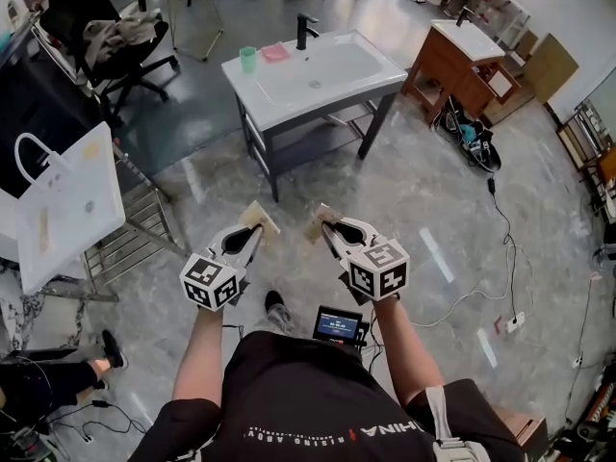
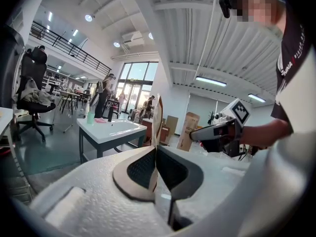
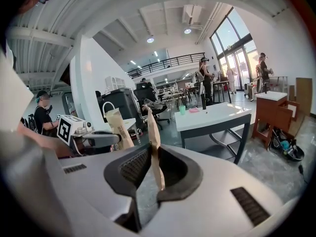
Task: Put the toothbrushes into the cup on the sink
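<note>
A white sink on a dark frame stands a few steps ahead, with a green cup at its back left corner beside a pink item and a black faucet. I hold both grippers side by side at waist height, well short of the sink. My left gripper is shut on a flat tan paper toothbrush packet. My right gripper is shut on a second tan packet. The cup and sink also show in the right gripper view. The brushes themselves are hidden inside the paper.
A white paper bag hangs on a metal rack at the left. A black office chair stands at the far left, and a wooden cabinet right of the sink. Cables and a power strip lie on the floor at the right. People stand far behind.
</note>
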A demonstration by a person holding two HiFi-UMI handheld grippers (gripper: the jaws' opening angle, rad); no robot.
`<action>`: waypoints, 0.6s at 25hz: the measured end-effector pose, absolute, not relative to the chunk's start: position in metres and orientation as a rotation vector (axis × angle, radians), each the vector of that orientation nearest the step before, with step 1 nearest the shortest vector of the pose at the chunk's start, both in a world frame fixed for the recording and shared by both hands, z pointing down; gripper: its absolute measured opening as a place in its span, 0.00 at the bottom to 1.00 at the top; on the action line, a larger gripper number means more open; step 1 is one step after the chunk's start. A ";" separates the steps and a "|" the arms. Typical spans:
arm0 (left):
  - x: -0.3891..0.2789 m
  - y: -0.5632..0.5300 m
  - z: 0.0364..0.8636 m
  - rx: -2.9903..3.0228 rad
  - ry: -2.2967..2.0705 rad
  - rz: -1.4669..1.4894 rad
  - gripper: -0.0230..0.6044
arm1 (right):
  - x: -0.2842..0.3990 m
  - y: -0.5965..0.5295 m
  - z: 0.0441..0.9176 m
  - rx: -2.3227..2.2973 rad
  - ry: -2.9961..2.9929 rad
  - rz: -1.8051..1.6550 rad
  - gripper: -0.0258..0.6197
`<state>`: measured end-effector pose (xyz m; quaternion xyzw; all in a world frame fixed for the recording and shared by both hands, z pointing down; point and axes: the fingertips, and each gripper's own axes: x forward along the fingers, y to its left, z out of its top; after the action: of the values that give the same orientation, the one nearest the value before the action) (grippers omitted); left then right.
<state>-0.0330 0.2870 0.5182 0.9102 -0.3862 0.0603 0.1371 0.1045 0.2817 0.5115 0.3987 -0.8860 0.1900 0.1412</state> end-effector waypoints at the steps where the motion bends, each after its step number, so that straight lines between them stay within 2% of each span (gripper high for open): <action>1: -0.037 0.275 0.517 2.637 -1.110 0.173 0.06 | 0.100 0.271 0.510 1.156 -2.554 0.547 0.13; 15: -0.054 0.169 0.512 2.667 -1.006 0.172 0.06 | 0.075 0.174 0.509 1.232 -2.509 0.587 0.13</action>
<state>-0.0541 0.1691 0.5125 0.9244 -0.3486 0.0596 0.1426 0.0748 0.1737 0.5095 0.4269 -0.8696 0.2034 0.1423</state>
